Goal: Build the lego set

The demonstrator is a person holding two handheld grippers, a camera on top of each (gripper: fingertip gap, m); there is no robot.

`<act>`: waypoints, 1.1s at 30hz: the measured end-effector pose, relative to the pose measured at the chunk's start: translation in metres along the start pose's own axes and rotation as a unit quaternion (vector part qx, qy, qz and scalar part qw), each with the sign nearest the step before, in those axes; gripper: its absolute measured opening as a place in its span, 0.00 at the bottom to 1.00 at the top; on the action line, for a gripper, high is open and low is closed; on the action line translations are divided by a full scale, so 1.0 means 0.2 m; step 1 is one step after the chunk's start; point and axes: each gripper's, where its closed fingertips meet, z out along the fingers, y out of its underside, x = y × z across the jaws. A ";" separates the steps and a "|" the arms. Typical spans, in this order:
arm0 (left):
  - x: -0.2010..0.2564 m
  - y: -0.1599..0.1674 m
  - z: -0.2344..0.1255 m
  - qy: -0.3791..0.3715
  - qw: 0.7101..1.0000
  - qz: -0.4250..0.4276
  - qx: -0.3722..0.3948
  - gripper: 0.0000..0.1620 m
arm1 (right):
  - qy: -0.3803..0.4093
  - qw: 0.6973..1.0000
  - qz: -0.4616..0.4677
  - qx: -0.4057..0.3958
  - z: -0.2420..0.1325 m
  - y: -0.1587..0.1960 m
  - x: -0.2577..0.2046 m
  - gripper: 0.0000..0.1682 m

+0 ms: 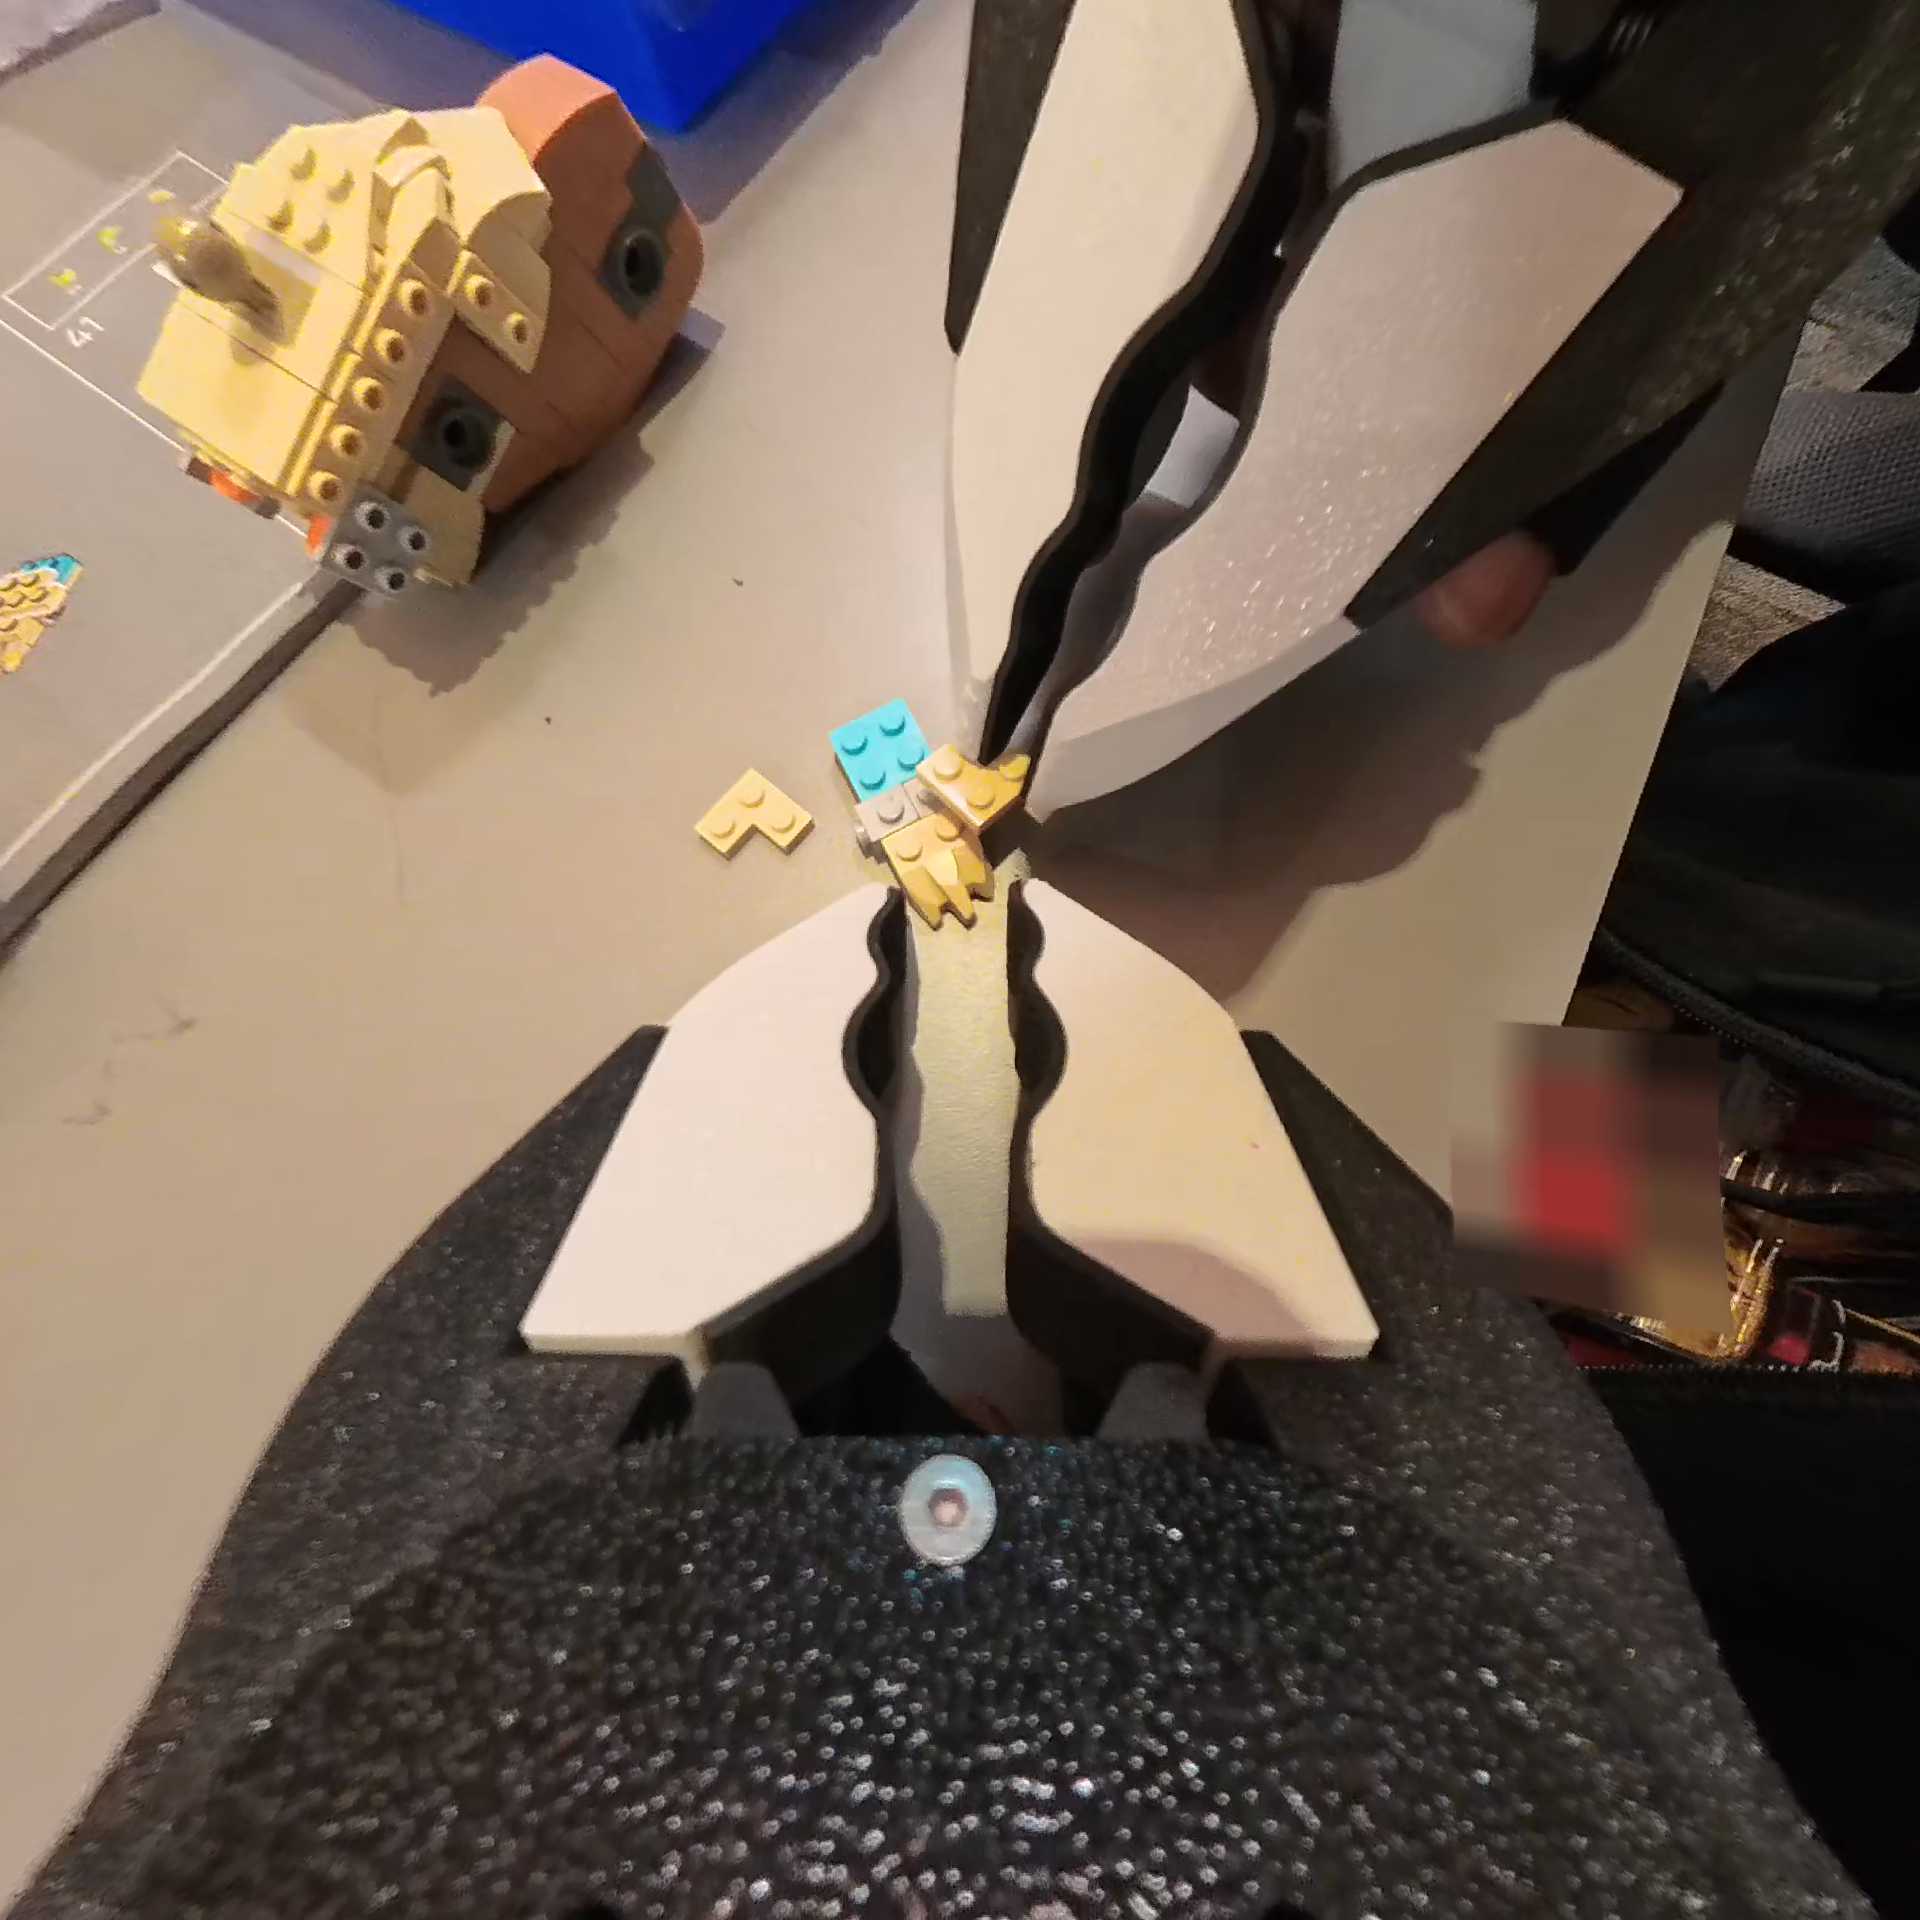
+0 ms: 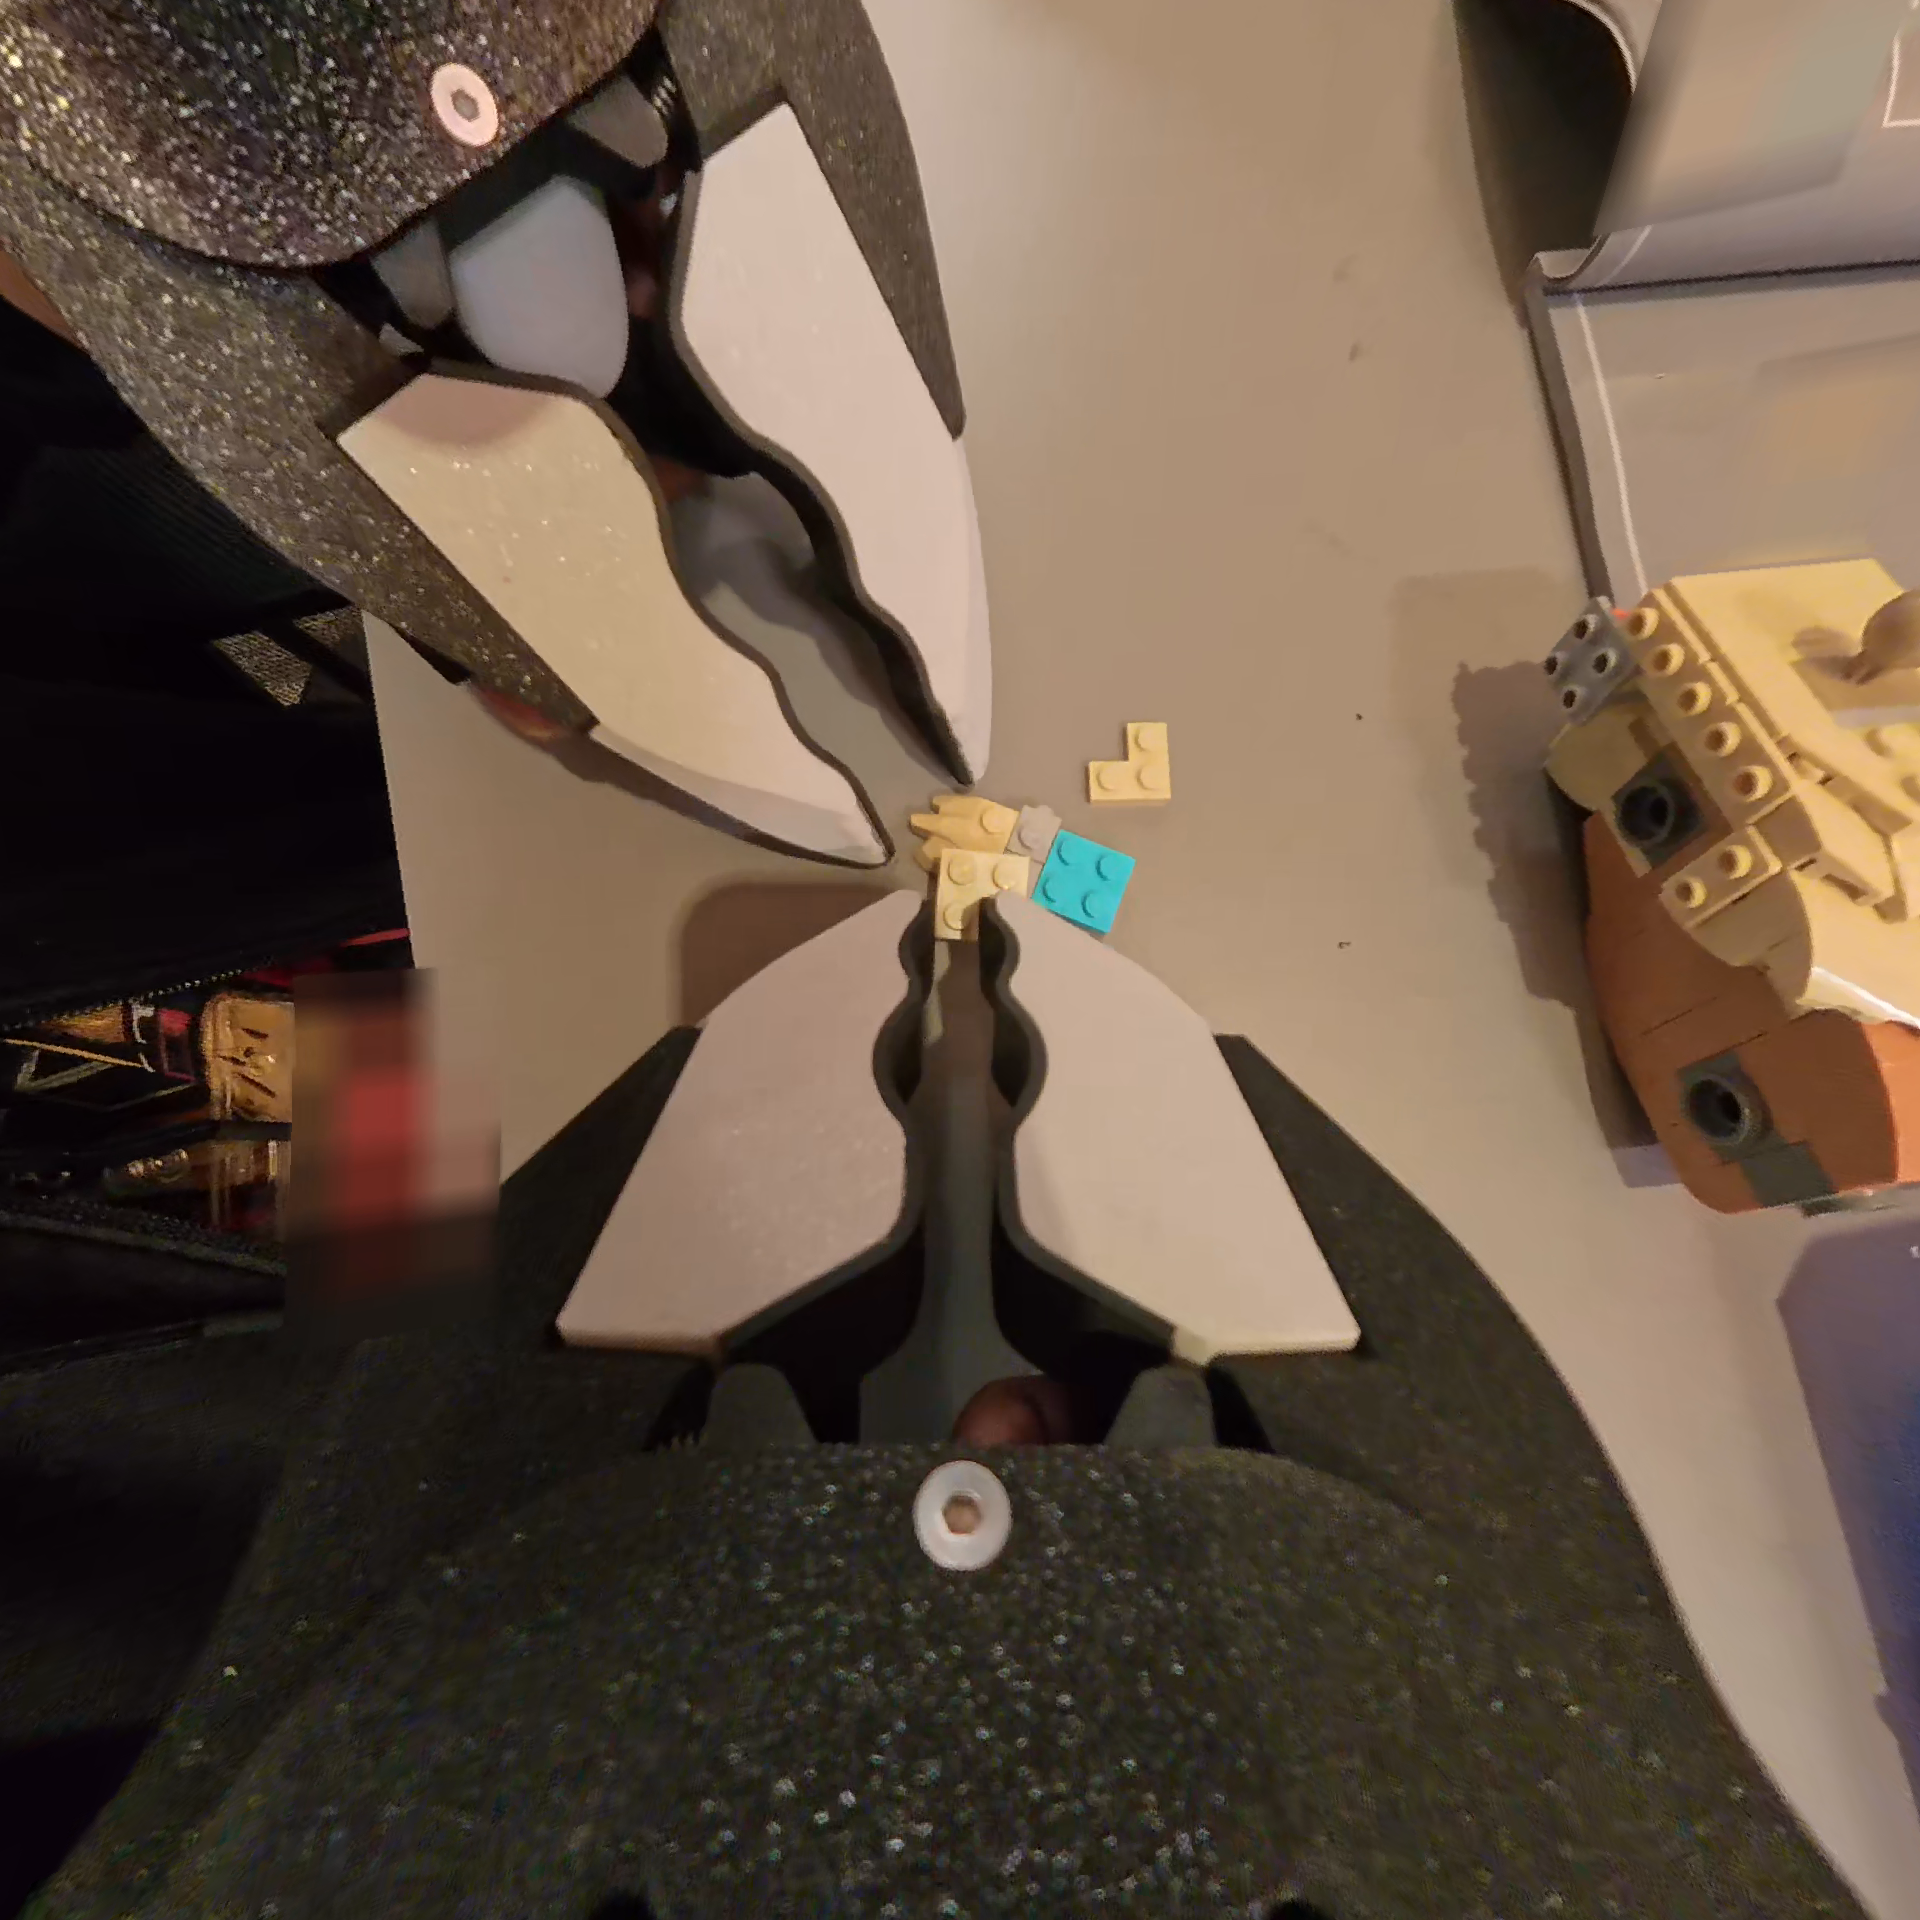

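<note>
A small sub-assembly sits low over the table: a teal 2x2 plate (image 1: pixel 878 746) (image 2: pixel 1083 875), a small grey piece (image 1: pixel 886 816) and a tan claw piece (image 1: pixel 940 868) (image 2: pixel 961 821). My left gripper (image 1: pixel 951 894) is shut on the claw piece end. It also shows in the right wrist view (image 2: pixel 928 818), coming in from the upper left. My right gripper (image 2: pixel 958 914) is shut on a tan plate (image 2: pixel 968 878) (image 1: pixel 966 790) that lies against the sub-assembly beside the teal plate. It enters the left wrist view (image 1: pixel 1006 753) from above. The two grippers' tips almost meet.
A loose tan L-shaped plate (image 1: pixel 753 816) (image 2: pixel 1132 767) lies just beside the sub-assembly. The large tan and brown model (image 1: pixel 416 312) (image 2: pixel 1745 883) rests on the instruction booklet (image 1: pixel 104 540) (image 2: pixel 1714 416). A blue box (image 1: pixel 644 52) stands behind. The table edge (image 1: pixel 1621 831) and dark bags are close by.
</note>
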 end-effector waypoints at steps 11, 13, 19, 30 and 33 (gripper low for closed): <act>0.00 0.00 0.00 0.000 1.000 -0.001 0.003 0.11 | -0.006 1.000 -0.010 0.002 0.00 0.00 -0.01 0.04; 0.00 -0.01 -0.01 0.007 1.000 -0.004 0.012 0.11 | -0.016 1.000 -0.025 0.006 -0.01 0.00 -0.02 0.04; -0.02 -0.07 -0.07 0.028 0.997 -0.003 0.066 0.12 | -0.034 0.999 -0.005 0.034 -0.05 -0.03 0.02 0.05; -0.06 -0.13 -0.13 0.083 0.985 -0.094 0.117 0.09 | 0.038 0.993 -0.032 0.106 -0.09 -0.13 0.05 0.04; -0.06 -0.16 -0.13 0.117 0.976 -0.127 0.129 0.07 | 0.075 0.988 -0.039 0.127 -0.11 -0.16 0.06 0.04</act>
